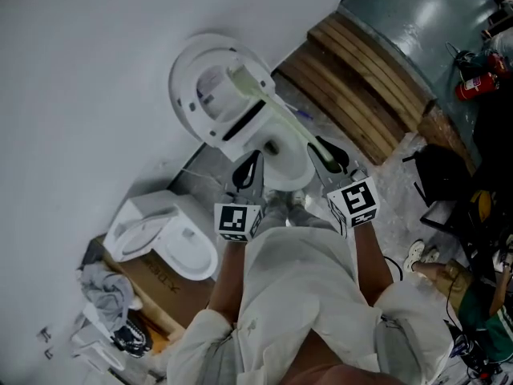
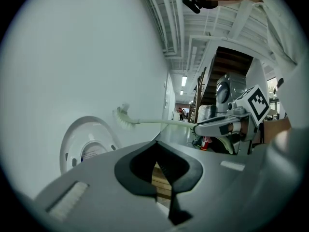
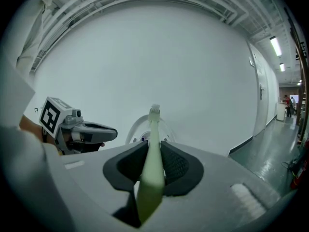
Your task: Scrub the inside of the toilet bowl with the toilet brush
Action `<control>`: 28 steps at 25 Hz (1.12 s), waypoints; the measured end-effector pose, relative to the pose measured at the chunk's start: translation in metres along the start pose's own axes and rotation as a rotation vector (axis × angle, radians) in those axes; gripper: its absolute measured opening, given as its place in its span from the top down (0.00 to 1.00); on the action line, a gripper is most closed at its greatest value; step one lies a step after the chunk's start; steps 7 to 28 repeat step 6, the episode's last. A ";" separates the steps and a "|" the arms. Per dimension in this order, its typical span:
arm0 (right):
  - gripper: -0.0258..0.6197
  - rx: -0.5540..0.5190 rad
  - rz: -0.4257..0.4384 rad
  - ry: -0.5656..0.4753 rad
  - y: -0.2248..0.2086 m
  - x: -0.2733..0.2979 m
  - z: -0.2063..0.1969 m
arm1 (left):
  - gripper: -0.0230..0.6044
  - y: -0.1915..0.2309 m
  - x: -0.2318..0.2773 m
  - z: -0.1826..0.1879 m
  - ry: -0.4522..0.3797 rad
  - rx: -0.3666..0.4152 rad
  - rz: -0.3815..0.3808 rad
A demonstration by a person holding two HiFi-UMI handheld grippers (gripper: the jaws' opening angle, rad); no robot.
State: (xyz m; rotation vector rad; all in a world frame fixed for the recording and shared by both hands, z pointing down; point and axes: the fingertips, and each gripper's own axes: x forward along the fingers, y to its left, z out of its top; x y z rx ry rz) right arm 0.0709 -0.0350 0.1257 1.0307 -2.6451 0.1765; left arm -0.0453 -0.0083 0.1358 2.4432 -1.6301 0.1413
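Both forearms reach forward side by side toward 12 o'clock. The right gripper point(image 1: 327, 156) clamps the handle of the pale green plastic toilet brush point(image 1: 268, 103). The brush slants toward 11 o'clock, its bristle head raised in front of the upright lid of the white ceramic toilet point(image 1: 184, 83). The left gripper point(image 1: 248, 168), at its 9 o'clock, has its jaws closed on nothing.

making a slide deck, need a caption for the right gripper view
Right gripper shut on a green toilet brush, its head pointing toward the white toilet, left gripper alongside.
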 end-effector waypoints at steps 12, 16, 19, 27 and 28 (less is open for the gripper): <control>0.83 -0.028 -0.005 -0.010 0.005 0.009 0.015 | 0.93 0.015 -0.003 0.013 -0.023 0.021 0.006; 0.83 -0.028 -0.005 -0.010 0.005 0.009 0.015 | 0.93 0.015 -0.003 0.013 -0.023 0.021 0.006; 0.83 -0.028 -0.005 -0.010 0.005 0.009 0.015 | 0.93 0.015 -0.003 0.013 -0.023 0.021 0.006; 0.83 -0.028 -0.005 -0.010 0.005 0.009 0.015 | 0.93 0.015 -0.003 0.013 -0.023 0.021 0.006; 0.83 -0.028 -0.005 -0.010 0.005 0.009 0.015 | 0.93 0.015 -0.003 0.013 -0.023 0.021 0.006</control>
